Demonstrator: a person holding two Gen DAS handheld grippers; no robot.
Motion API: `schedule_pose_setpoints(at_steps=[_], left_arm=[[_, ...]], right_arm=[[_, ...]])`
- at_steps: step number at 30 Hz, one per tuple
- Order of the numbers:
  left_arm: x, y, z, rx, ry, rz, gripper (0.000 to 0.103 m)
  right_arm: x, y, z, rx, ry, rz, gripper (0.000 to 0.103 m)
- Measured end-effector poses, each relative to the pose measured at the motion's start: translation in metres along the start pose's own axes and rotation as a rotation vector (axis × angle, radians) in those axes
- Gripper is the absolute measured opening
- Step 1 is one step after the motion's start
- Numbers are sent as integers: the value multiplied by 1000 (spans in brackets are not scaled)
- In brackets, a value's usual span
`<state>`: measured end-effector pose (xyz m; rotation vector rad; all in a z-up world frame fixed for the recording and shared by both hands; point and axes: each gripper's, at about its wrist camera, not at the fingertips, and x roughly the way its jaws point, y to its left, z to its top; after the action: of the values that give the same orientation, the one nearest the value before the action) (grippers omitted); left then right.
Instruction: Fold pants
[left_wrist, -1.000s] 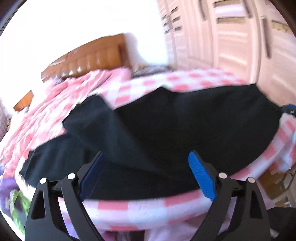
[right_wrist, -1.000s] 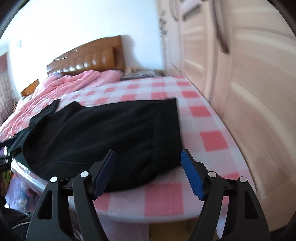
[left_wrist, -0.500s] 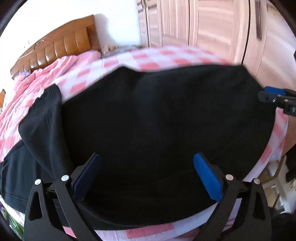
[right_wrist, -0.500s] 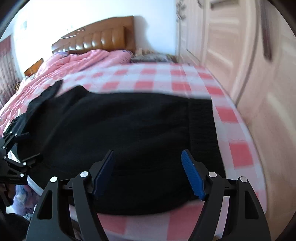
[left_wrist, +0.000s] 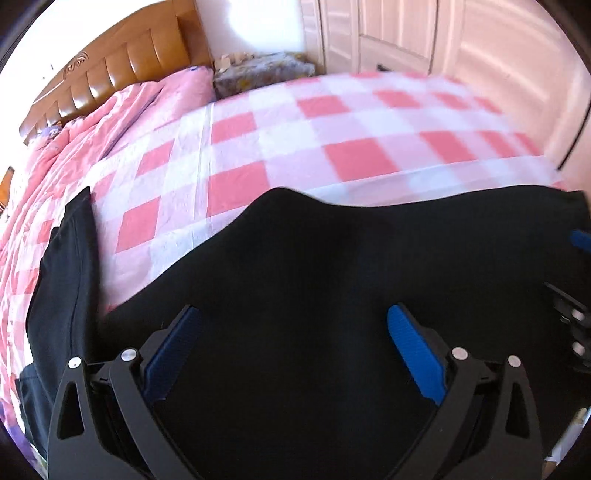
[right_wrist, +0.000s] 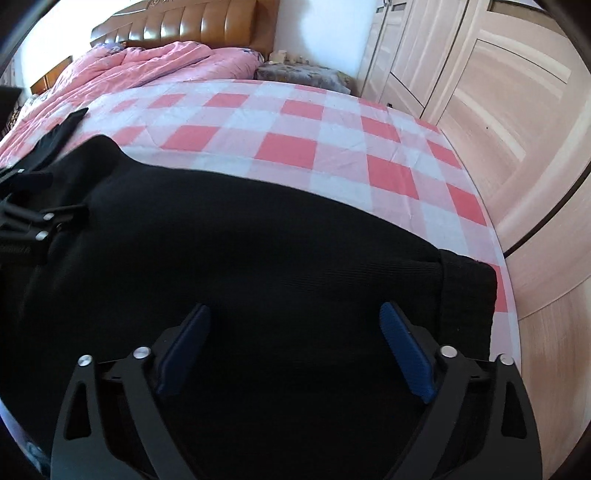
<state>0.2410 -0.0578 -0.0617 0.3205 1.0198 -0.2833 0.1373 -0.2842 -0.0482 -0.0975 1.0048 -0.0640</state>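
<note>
Black pants (left_wrist: 314, 280) lie spread across the near edge of a bed with a pink and white checked sheet (left_wrist: 280, 147). One leg (left_wrist: 62, 266) runs off to the left. My left gripper (left_wrist: 293, 332) is open and hovers low over the middle of the pants. My right gripper (right_wrist: 293, 325) is open over the waist end, close to the ribbed waistband (right_wrist: 467, 299). The pants also fill the right wrist view (right_wrist: 240, 258). Each gripper shows at the edge of the other's view: the right one (left_wrist: 576, 302) and the left one (right_wrist: 26, 218).
A pink quilt (right_wrist: 147, 62) and a brown padded headboard (right_wrist: 192, 26) are at the far end of the bed. Pale wooden wardrobe doors (right_wrist: 498, 110) stand close along the bed's right side. A patterned bundle (left_wrist: 258, 70) lies by the headboard.
Both grippers have moved forward and down over the pants, which now fill the lower half of both views. Both stay open.
</note>
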Motion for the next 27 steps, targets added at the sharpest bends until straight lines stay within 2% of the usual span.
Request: schedule_pose_setpoints(at_steps=[3,8,11,16,21,22,24,25,27], left_arm=[[7,3,-1,-13,-56,-13,102],[12,-2,7,-6,-149,19,102],[16,1,16,-17,-152,-4,102],[20,-6,29,-11,-163,7,102],[13,4,30,-24,-126,-29,102],[3,13,31,-49,-138,-50,102],[-19,30,35,-81,-195,-54,102],[-32,48,41,-104,-226,-20,102],[-37,74,50,-134,-234,46,102]], right_arm=[[2,-7,-5,9,-21,24,92],[5,-12,-1,24,-28,3,92],[9,-18,4,35,-24,4,92],[14,-35,7,87,-12,-8,92],[3,-22,13,73,31,-76,92],[-5,-15,17,60,15,-75,92],[-19,1,26,35,-40,-2,92],[-26,16,34,13,-74,78,92],[-32,38,45,-26,-114,155,92]])
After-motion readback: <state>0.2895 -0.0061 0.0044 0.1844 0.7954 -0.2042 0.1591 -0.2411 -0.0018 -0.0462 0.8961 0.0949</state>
